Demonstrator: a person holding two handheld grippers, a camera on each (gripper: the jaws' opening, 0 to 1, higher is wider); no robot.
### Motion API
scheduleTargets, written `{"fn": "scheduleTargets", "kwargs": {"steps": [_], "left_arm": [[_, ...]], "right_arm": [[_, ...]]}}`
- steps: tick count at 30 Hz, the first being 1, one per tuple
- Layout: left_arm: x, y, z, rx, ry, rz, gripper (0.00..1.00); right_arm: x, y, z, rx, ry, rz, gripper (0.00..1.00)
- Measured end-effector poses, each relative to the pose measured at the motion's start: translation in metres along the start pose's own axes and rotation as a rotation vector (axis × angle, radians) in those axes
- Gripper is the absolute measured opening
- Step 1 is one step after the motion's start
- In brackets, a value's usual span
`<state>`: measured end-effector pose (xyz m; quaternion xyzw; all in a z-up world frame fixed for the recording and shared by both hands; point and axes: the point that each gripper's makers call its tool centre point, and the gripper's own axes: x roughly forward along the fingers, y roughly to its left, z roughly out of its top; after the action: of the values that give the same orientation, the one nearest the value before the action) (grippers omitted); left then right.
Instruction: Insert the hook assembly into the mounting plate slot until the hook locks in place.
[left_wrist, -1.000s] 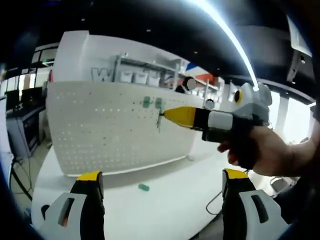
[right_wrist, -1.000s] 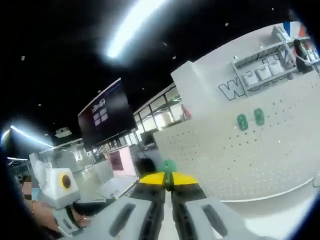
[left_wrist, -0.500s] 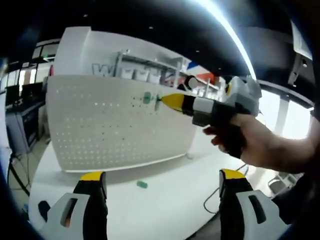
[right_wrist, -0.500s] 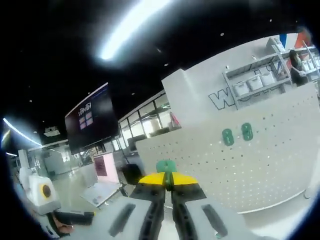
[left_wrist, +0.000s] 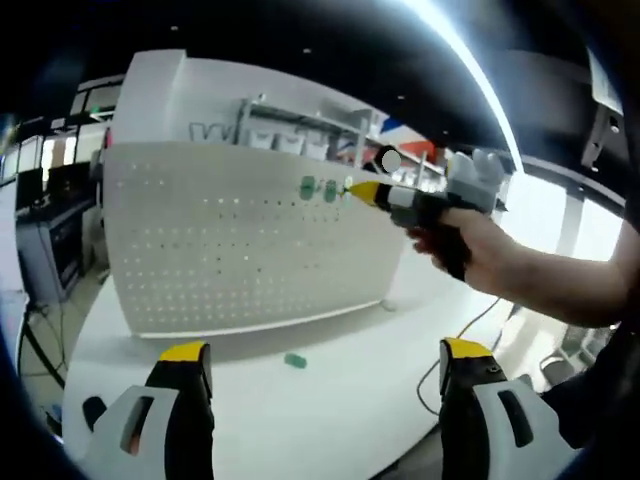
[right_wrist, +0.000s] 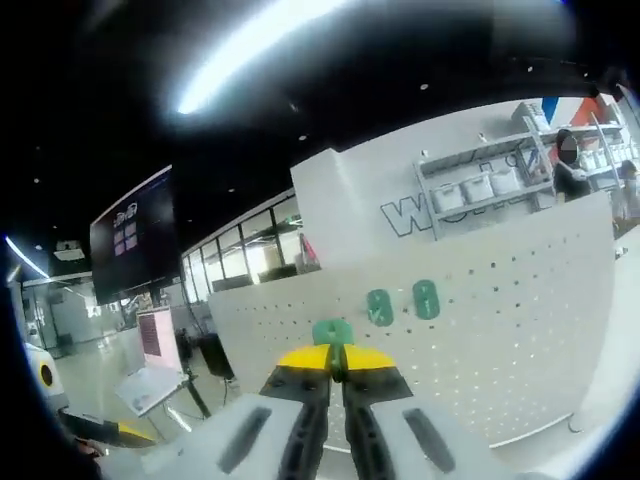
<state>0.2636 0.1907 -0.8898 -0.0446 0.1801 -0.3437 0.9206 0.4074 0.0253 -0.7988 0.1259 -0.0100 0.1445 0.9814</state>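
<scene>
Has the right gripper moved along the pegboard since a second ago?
Yes. The right gripper rose and shifted right along the pegboard, now beside the two green hooks.

Two green hooks (right_wrist: 379, 307) (right_wrist: 426, 299) on one pegboard (left_wrist: 230, 245), one green hook (right_wrist: 332, 331) in the fingers, one green piece (left_wrist: 294, 361) on the surface (left_wrist: 330, 400).

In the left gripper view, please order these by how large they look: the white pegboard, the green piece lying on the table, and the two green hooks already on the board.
1. White pegboard, by far the largest.
2. The two green hooks on the board and the green piece on the table look about alike; the piece lies nearer the camera, so I cannot rank them.
</scene>
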Motion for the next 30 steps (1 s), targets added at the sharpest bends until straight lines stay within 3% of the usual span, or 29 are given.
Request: {"fn": "scheduleTargets", "kwargs": {"steps": [30], "left_arm": [[0.008, 0.019, 0.0, -0.001, 0.033, 0.03, 0.9]], "right_arm": [[0.029, -0.085, 0.01, -0.008, -0.028, -0.166, 0.0]]}}
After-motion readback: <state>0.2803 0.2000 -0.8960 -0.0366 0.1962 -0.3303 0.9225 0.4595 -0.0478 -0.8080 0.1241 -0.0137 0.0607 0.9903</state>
